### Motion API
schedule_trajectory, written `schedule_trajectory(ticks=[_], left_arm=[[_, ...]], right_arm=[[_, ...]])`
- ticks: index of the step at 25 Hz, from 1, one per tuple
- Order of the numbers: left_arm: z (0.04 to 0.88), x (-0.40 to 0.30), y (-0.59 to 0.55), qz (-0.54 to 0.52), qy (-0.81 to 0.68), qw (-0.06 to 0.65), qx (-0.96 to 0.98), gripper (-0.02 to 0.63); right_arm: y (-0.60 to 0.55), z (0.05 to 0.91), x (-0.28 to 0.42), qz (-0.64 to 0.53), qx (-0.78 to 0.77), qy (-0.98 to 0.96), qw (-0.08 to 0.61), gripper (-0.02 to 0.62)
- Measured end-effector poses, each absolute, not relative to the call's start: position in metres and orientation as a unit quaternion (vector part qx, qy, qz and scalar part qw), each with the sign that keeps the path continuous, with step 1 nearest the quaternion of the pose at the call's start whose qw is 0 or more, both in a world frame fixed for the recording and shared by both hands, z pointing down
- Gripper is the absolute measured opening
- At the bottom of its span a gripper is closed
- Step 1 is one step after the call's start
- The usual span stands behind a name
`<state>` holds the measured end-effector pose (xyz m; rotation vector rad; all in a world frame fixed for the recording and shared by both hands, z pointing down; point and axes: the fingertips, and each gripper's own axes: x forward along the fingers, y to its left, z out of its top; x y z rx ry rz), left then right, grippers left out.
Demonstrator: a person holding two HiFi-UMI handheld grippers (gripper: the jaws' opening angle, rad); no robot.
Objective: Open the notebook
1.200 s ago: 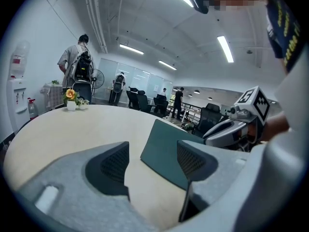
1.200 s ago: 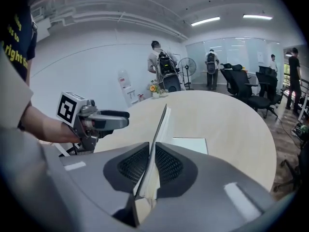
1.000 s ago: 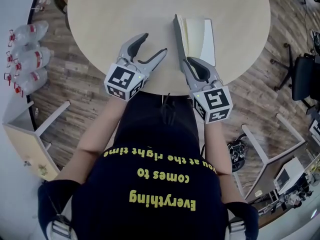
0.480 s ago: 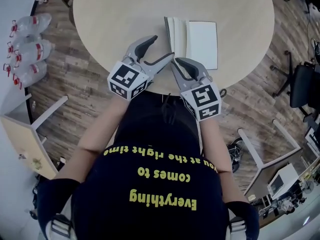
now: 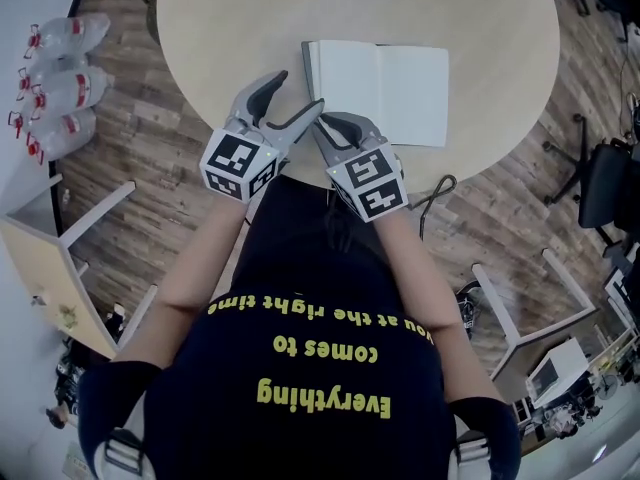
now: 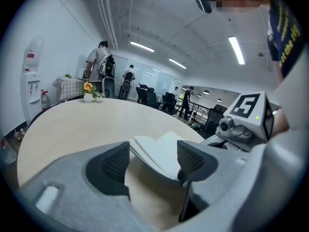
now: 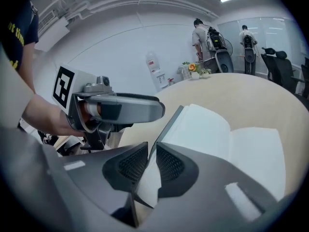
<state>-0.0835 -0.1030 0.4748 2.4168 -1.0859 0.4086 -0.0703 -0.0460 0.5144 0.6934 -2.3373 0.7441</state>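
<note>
**Head view.** Item: notebook (image 5: 400, 93), open on the near part of a round beige table (image 5: 220, 28), white pages up. Its left half is tilted off the top.
- Right gripper (image 5: 325, 133): jaws nearly together, pinching that half's near edge.
- Left gripper (image 5: 302, 90): jaws wide apart, just beside the raised half, gripping nothing.
- Surroundings: plastic bottles (image 5: 55, 98) on the wood-plank floor (image 5: 170, 188).

**Left gripper view.** The notebook's lifted corner shows in the gap beyond the spread pads, apparently untouched. The room is an open office with strip lights, a water dispenser (image 6: 31, 88), potted flowers (image 6: 88, 88) at the table's far edge, and people standing.

**Right gripper view.** The pads clamp the dark cover and some sheets.

**Handling (a judgement).** Light and thin. The cover is fairly stiff and the pages are limp and liable to slip. It is best held at the cover's free edge, away from the spine. The tabletop looks smooth, so the book may slide.
</note>
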Motion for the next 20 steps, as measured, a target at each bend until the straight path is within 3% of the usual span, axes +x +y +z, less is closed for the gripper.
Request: schedule_trajectory(ticks=[3, 5, 11, 20], left_arm=[[0.476, -0.097, -0.103, 0.148, -0.411, 0.225, 0.871, 0.314], [0.477, -0.103, -0.104, 0.146, -0.421, 0.224, 0.867, 0.314], [0.475, -0.109, -0.103, 0.141, -0.431, 0.22, 0.863, 0.314], [0.472, -0.108, -0.102, 0.136, -0.435, 0.215, 0.864, 0.314]], right_arm=[[-0.042, 0.534, -0.085, 0.294, 0.242, -0.877, 0.294, 0.072], [-0.039, 0.547, -0.094, 0.305, 0.232, -0.875, 0.294, 0.015], [-0.038, 0.587, -0.085, 0.325, 0.235, -0.856, 0.325, 0.012], [-0.042, 0.578, -0.076, 0.33, 0.246, -0.856, 0.313, 0.012]])
